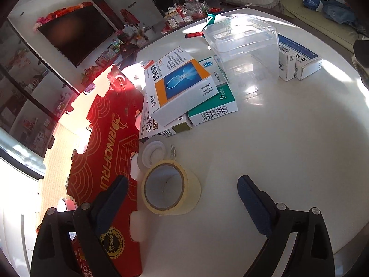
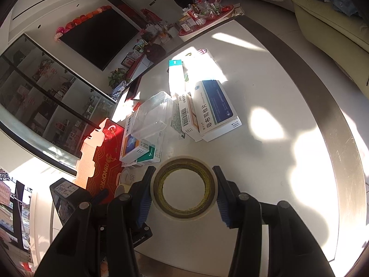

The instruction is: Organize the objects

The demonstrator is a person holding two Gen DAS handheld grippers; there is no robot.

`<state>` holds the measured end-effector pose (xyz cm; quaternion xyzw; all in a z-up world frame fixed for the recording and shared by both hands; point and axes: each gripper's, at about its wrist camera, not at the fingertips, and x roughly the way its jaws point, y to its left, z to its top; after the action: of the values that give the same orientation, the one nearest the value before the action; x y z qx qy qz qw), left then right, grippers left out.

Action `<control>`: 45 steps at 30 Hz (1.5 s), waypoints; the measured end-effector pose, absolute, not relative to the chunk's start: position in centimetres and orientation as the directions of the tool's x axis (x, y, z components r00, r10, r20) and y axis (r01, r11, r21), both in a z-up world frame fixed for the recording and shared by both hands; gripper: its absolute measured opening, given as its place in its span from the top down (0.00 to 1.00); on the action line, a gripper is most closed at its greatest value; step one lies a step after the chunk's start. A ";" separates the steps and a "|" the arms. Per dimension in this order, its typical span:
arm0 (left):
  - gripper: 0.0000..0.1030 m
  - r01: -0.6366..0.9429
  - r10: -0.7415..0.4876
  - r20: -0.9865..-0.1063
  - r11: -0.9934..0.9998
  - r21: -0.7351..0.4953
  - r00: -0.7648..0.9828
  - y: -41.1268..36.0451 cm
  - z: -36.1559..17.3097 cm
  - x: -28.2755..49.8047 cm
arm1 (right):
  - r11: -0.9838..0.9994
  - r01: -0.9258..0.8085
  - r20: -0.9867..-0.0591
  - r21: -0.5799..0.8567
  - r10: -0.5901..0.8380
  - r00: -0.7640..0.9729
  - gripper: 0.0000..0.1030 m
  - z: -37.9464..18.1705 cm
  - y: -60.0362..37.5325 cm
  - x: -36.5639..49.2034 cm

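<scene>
My right gripper [image 2: 183, 190] is shut on a roll of yellowish tape [image 2: 184, 210], holding it by its outer sides above the white table [image 2: 265, 161]. My left gripper [image 1: 182, 198] is open, low over the table, with a cream tape roll [image 1: 171, 187] lying between its fingers, closer to the left finger [image 1: 110, 198]. A clear plastic box [image 1: 244, 46] stands further back, also in the right wrist view [image 2: 152, 115]. Several medicine boxes lie around it: an orange and blue one [image 1: 180, 80], a green one [image 1: 214, 108] and a blue and white one [image 2: 216, 108].
A red fruit carton [image 1: 110, 152] lies flat at the table's left edge. A small white lid [image 1: 153, 153] sits behind the cream tape. A red pen [image 1: 193, 35] lies at the back. A sofa [image 2: 334, 18] stands beyond the table on the right.
</scene>
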<state>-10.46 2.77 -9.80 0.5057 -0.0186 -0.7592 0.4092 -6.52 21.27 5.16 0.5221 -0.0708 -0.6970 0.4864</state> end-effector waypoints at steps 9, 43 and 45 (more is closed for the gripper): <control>0.00 0.706 -0.429 -0.884 -0.684 0.186 -0.183 -0.2 -10.0 -9.6 | -0.517 0.617 -0.662 0.593 -0.749 0.009 0.53 5.9 21.1 -6.3; 0.50 0.653 -0.369 -0.717 -0.741 -0.158 -0.592 -0.6 0.0 -0.9 | -0.400 0.620 -0.578 0.675 -0.809 0.107 0.54 7.6 19.8 -0.8; 0.50 0.677 -0.395 -0.706 -0.718 -0.162 -0.588 -1.4 0.3 0.8 | -0.382 0.633 -0.577 0.673 -0.806 0.127 0.54 8.2 18.8 0.4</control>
<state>0.83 -1.39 0.32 0.3320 0.2123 -0.8653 0.3097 0.40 18.79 8.24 0.5116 -0.0845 -0.6551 0.5495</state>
